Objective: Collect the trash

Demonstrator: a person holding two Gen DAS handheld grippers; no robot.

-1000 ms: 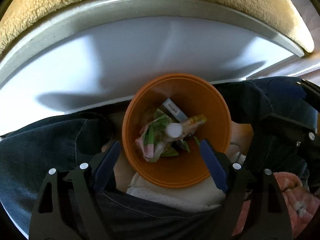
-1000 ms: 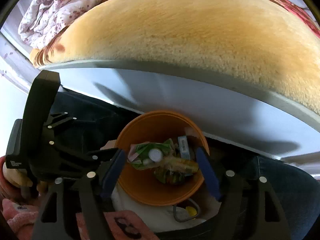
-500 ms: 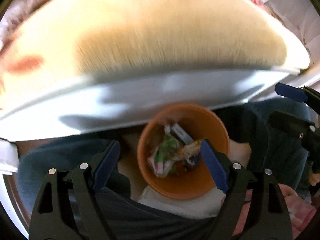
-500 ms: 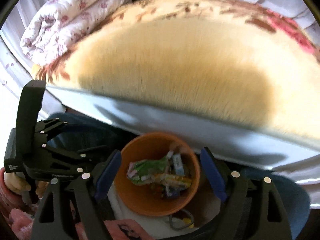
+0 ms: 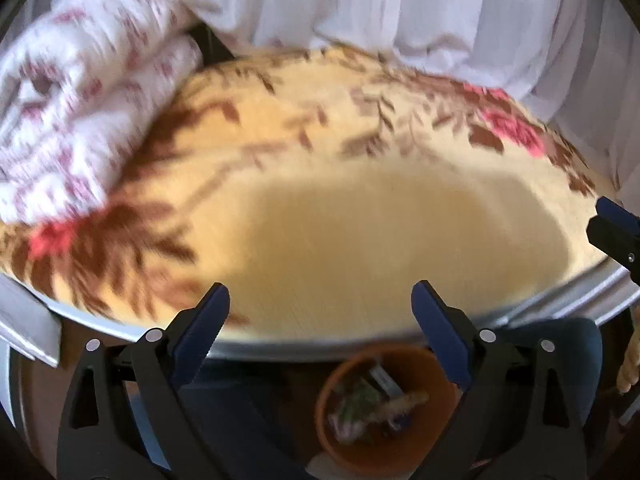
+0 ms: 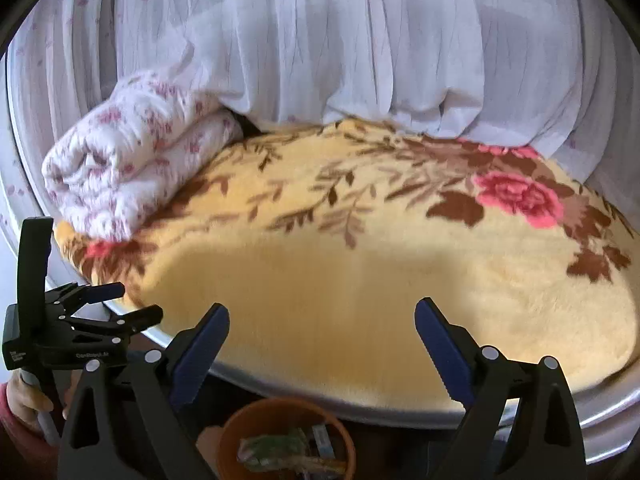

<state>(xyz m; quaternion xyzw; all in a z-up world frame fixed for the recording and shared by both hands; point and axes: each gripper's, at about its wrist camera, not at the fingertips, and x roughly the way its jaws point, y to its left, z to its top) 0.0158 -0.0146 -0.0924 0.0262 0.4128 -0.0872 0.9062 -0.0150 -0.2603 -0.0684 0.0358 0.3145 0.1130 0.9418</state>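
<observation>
On the bed (image 6: 360, 280), no trash visible across the yellow blanket (image 5: 360, 220); wrappers (image 6: 280, 450) sit in the orange bin (image 6: 344, 440) at 6 o'clock, so collection looks done. Versus earlier: both views tilted up off the bin; left claw (image 5: 320, 316) and right claw (image 6: 322, 332) just opened wider, both empty.

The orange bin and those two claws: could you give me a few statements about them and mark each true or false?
1. The orange bin holds wrappers. True.
2. The right claw grips a wrapper. False: it is open, with nothing between its fingers.
3. The left claw is clamped shut. False: it is open and holds nothing.
4. A folded flowered quilt lies on the yellow blanket. True.
5. Dark shutters hang behind the bed. False: a white curtain hangs there.
</observation>
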